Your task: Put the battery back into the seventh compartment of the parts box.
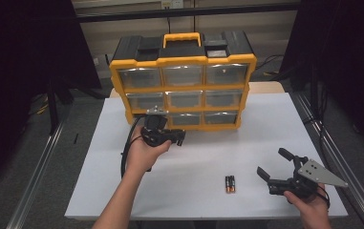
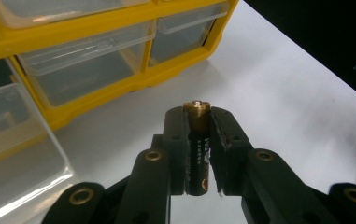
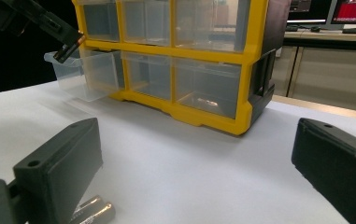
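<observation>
My left gripper (image 2: 197,116) is shut on a black-and-gold battery (image 2: 197,140), its gold tip sticking out past the pads. In the high view the left gripper (image 1: 180,138) hangs in front of the bottom row of a yellow and black drawer cabinet (image 1: 183,59). The cabinet's bottom-left clear drawer (image 3: 80,77) is pulled out, and the held battery (image 3: 68,49) hovers just above its rim. Two more batteries (image 1: 230,183) lie side by side on the white table. My right gripper (image 1: 271,162) stands open just right of them, with nothing between its fingers.
The cabinet (image 3: 241,70) holds rows of clear drawers, the others pushed in. The white table (image 1: 208,157) ends at a front edge close to the right hand. Metal rails run along both sides of the table, and dark curtains hang left and right.
</observation>
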Motion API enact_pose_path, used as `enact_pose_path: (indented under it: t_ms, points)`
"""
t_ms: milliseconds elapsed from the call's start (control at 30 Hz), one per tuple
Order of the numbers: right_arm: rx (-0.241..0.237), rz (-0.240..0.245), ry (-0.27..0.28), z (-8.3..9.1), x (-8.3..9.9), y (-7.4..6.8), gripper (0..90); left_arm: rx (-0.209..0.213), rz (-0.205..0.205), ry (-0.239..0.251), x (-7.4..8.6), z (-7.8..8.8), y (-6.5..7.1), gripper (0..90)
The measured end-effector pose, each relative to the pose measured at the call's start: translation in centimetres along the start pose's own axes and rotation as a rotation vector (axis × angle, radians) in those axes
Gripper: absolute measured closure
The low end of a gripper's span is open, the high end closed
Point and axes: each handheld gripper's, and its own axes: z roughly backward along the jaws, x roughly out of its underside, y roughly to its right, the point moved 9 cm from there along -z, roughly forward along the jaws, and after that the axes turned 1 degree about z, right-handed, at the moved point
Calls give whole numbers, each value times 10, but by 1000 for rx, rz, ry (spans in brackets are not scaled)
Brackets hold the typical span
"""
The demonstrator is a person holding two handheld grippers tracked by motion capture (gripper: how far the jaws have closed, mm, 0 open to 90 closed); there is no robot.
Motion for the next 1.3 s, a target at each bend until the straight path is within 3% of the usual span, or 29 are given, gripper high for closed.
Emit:
enact_pose_path:
  t_ms: [167, 333, 400, 567, 1300]
  points:
    - [0, 4, 2, 0, 0, 0, 16, -15, 16, 15, -6, 3, -5, 774]
    - [0, 3, 2, 0, 0, 0, 16, -24, 4, -1, -8, 6, -10, 774]
    - [3, 1, -1, 1, 0, 0, 16, -32, 33, 24, -13, 7, -13, 774]
    - [-1, 6, 1, 1, 0, 1, 16, -41, 22, 15, -14, 11, -20, 774]
    - [-1, 5, -2, 1, 0, 0, 16, -142, 50, 22, -18, 27, -57, 773]
